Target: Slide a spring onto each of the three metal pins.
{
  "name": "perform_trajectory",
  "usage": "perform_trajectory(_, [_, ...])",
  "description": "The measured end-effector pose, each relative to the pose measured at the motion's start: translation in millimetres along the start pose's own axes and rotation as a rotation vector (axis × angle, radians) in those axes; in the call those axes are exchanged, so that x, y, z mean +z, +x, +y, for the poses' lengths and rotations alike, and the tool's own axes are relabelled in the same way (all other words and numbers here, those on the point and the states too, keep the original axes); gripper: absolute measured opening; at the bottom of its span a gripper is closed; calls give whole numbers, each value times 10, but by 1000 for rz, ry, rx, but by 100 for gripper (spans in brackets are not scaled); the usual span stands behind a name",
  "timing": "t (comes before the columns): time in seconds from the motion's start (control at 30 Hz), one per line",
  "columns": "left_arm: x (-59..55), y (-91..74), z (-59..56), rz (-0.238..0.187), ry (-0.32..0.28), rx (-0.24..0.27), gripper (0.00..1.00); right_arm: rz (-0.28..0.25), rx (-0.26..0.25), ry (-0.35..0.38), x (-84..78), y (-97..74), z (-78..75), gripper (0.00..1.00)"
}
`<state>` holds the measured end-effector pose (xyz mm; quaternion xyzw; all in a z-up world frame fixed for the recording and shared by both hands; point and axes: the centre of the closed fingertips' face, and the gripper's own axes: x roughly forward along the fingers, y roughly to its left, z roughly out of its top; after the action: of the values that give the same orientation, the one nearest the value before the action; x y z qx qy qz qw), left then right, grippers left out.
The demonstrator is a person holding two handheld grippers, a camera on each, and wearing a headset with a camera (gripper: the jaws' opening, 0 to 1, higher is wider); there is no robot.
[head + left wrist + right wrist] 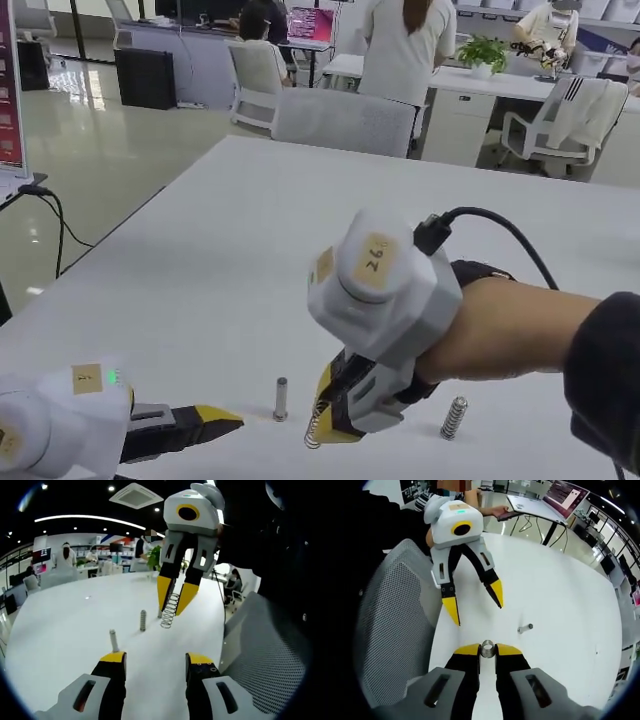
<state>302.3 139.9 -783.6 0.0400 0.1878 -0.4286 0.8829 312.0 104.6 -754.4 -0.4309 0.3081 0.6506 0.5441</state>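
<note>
The white table (pixel 250 240) is spread beneath both tools. The right gripper (pixel 488 653) is clamped on a spring (pixel 314 426), which is held between the yellow tips just above the tabletop, just beside a bare upright metal pin (pixel 281 398). The left gripper (pixel 155 658) is held with jaws apart, near the pin's other side. A second spring (pixel 454 417) is seen beyond the right gripper.

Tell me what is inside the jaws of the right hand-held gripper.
A spring is pinched between the yellow tips of the right hand-held gripper. In the right gripper view one end shows; the jaws cover the rest.
</note>
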Motion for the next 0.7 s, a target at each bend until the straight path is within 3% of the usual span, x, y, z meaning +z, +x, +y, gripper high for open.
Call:
perform_trajectory(0.33, [-33, -76, 20, -1, -19, 20, 49, 14, -42, 11, 0, -24, -319, 8])
perform_trajectory(0.7, [-45, -81, 8, 2, -27, 22, 52, 3, -62, 3, 128, 61, -562, 8])
